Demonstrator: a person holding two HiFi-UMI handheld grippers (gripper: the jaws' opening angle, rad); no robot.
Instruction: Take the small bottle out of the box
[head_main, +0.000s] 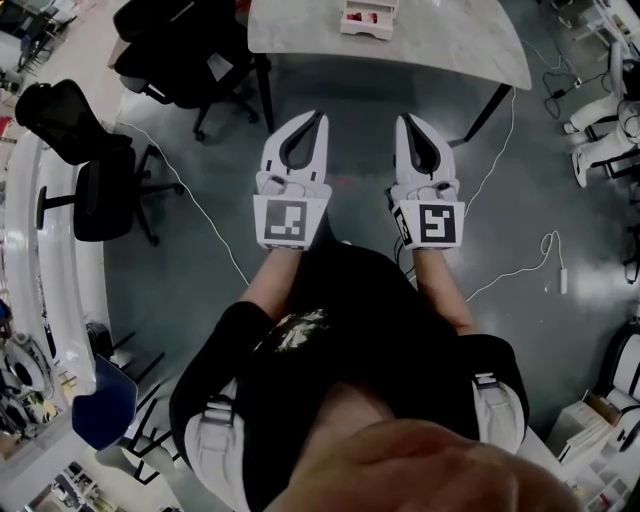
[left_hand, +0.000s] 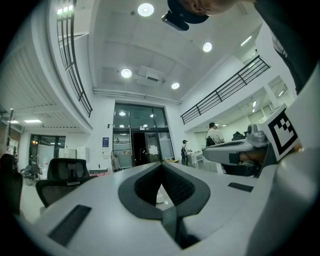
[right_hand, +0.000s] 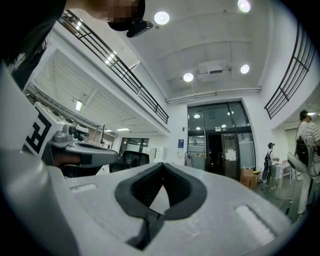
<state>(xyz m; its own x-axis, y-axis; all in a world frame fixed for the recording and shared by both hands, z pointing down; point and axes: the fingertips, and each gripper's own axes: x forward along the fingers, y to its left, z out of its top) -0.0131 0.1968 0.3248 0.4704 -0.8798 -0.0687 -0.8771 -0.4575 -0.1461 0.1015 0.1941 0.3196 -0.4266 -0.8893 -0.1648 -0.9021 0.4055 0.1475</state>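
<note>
1. Hovering side by side over the grey floor (head_main: 200, 300), the white left tool (head_main: 322, 117) and the white right tool (head_main: 404, 119) both have their dark-padded jaws closed on nothing.
2. Ahead of them stands the pale, stone-patterned bench (head_main: 450, 45), well apart from the tips.
3. On it sits the small white open box (head_main: 370, 20), roughly between the tools and slightly nearer the right one. Pinkish contents show inside, but the small bottle cannot be singled out.
</note>
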